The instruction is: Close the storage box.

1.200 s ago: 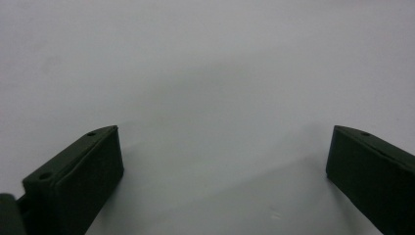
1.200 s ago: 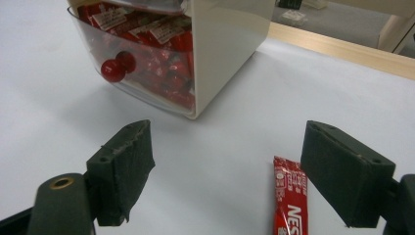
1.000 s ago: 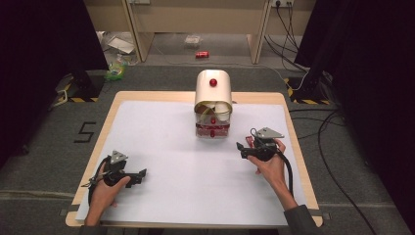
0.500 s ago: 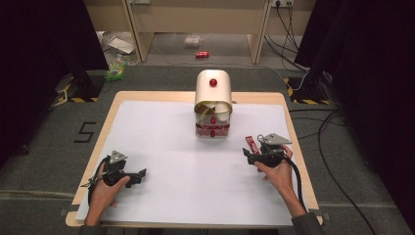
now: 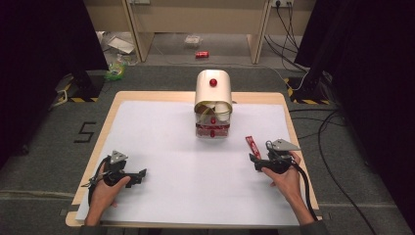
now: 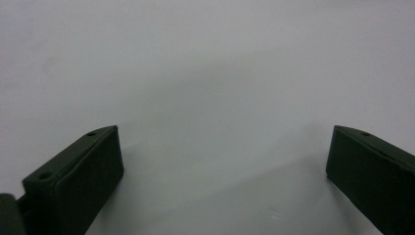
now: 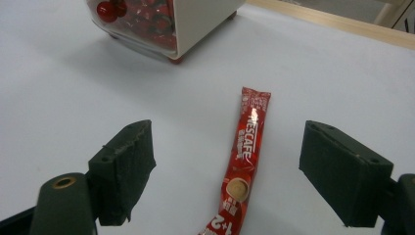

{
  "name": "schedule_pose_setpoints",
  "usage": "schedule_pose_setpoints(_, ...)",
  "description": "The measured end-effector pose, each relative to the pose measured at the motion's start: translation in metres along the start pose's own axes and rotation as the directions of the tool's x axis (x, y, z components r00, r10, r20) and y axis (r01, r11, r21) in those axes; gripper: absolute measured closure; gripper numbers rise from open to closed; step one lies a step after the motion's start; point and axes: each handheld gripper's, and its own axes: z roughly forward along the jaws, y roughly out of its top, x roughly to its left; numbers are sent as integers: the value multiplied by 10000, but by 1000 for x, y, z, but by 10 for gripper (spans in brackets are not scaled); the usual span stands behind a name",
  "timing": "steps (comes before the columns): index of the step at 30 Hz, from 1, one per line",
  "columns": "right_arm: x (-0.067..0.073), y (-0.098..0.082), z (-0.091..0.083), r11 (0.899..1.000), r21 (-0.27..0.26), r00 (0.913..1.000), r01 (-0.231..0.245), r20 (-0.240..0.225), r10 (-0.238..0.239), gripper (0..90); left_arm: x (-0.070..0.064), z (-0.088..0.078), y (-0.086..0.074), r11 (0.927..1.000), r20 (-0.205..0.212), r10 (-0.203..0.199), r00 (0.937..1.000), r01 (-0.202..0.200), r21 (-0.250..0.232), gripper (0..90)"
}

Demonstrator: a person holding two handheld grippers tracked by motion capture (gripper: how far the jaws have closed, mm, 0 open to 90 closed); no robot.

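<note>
Your left hand-held gripper (image 5: 139,175) rests near the tabletop's (image 5: 161,147) front-left corner, jaws wide apart, holding nothing. Near the right edge, the Nescafe coffee stick (image 7: 242,161) lies flat between your right hand-held gripper's (image 5: 253,160) spread jaws, untouched.

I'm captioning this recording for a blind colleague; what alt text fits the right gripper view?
A red Nescafe sachet lies flat on the white table between the right gripper's two open black jaws, untouched. Beyond it stands a cream dispenser holding more red sachets.
</note>
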Motion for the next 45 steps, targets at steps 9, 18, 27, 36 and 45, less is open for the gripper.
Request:
schedule_pose_setpoints(9,-1,-11,-11,10000,13,10000,-65,-3,65,209,0,0,0,10000,-20,25,10000,-25,18,0)
schedule_pose_setpoints(18,0,-22,-19,9998,198,10000,-29,-62,30,207,0,0,0,10000,-15,24,10000,-24,19,0)
schedule_pose_setpoints(27,2,-31,-26,9992,398,9997,-21,-237,30,203,-1,0,0,10000,-56,58,10000,-58,43,0)
schedule_pose_setpoints(36,3,-41,-28,9968,794,9989,29,-475,8,190,-2,1,0,9998,-152,162,9998,-160,94,0)
schedule_pose_setpoints(45,0,-51,-33,9944,1057,9977,30,-683,43,159,-2,1,0,9998,-153,161,9998,-160,94,0)
